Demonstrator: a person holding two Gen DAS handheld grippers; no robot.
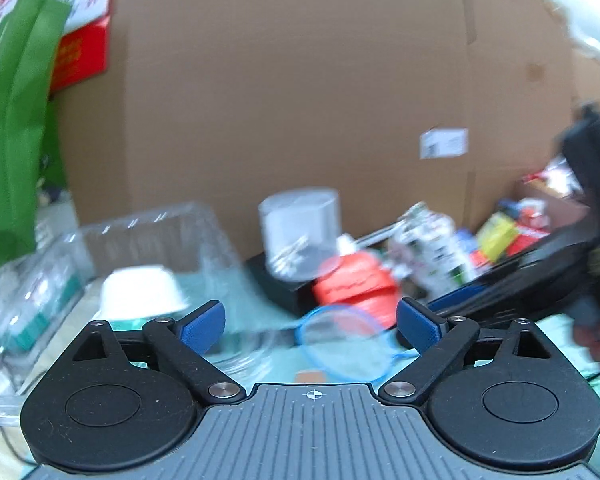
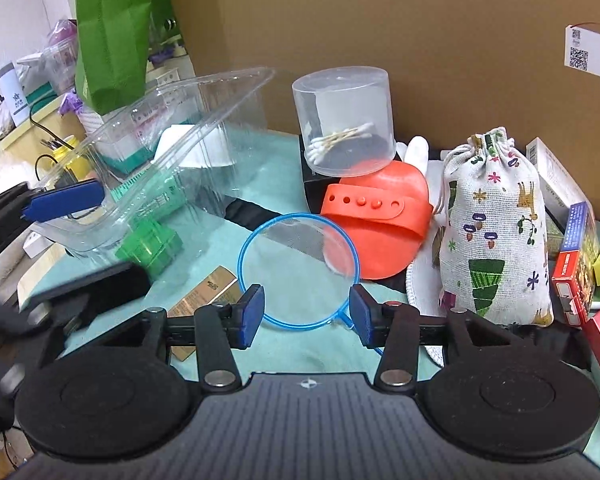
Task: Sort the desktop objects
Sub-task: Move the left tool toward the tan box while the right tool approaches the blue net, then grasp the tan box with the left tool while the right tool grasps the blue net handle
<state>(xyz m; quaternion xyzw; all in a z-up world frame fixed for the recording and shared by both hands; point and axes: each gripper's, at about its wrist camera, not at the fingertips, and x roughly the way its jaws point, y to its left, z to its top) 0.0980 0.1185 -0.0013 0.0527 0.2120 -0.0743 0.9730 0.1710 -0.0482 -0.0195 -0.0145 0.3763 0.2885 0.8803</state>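
Observation:
A small blue-rimmed net lies on the teal cloth, also in the left wrist view. My right gripper is open just above its near rim, one finger on each side. My left gripper is open and empty, hovering short of the net; one of its blue fingers shows at the left of the right wrist view. An orange rubber mitt lies behind the net. A clear tub of cotton swabs stands on a black box. A printed drawstring pouch stands at the right.
A big cardboard box walls off the back. A clear plastic clamshell container lies open at the left, over green boxes. Card boxes crowd the right edge. A green bag hangs at the back left. A white bowl sits left.

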